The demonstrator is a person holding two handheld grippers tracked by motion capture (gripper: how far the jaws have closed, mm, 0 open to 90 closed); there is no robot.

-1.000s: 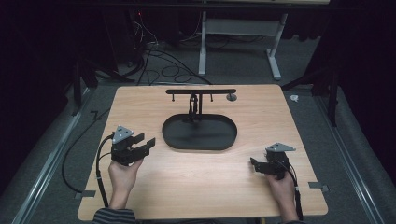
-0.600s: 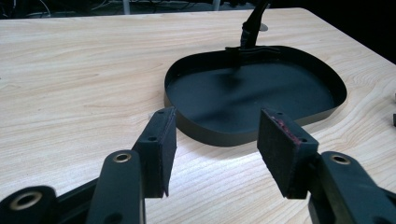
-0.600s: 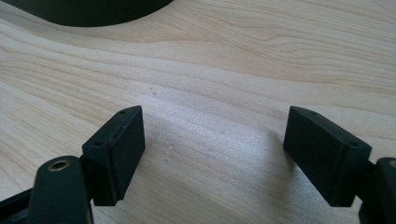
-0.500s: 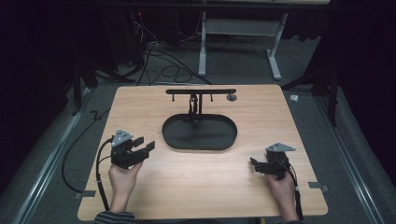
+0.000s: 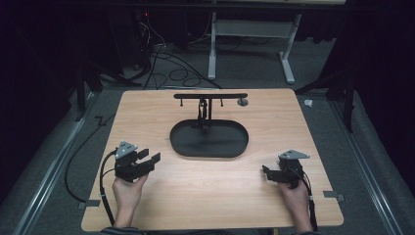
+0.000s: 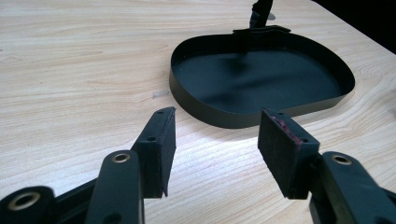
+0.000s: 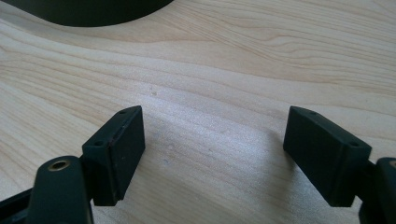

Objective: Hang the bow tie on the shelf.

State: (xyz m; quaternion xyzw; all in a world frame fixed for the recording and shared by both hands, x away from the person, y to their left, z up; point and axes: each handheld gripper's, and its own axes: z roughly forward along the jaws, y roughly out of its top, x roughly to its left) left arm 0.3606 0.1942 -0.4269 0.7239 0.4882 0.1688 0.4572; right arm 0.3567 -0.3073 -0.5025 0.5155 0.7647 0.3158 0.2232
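A black oval tray [image 5: 188, 142] lies at the middle of the wooden table [image 5: 147, 112]. A black stand with a crossbar [image 5: 210, 96] rises at the tray's far edge. My left gripper [image 5: 150, 156] is held low over the table left of the tray, open with nothing between its jaws. In the left gripper view my left gripper [image 6: 217, 135] points at the tray [image 6: 261, 74], which holds nothing. My right gripper [image 5: 266, 172] is right of the tray near the front, open and holding nothing. In the right gripper view my right gripper [image 7: 212, 140] faces bare wood, with the tray's wall [image 7: 93, 11] at the top.
A small grey disc [image 5: 242, 102] lies on the table by the crossbar's right end. A tiny clear scrap [image 6: 160, 94] lies left of the tray. Cables [image 5: 105, 191] trail off the table's front left. Dark floor and a white desk frame [image 5: 249, 44] lie beyond.
My left gripper has drifted slightly toward the person. The right gripper and the tray have stayed put.
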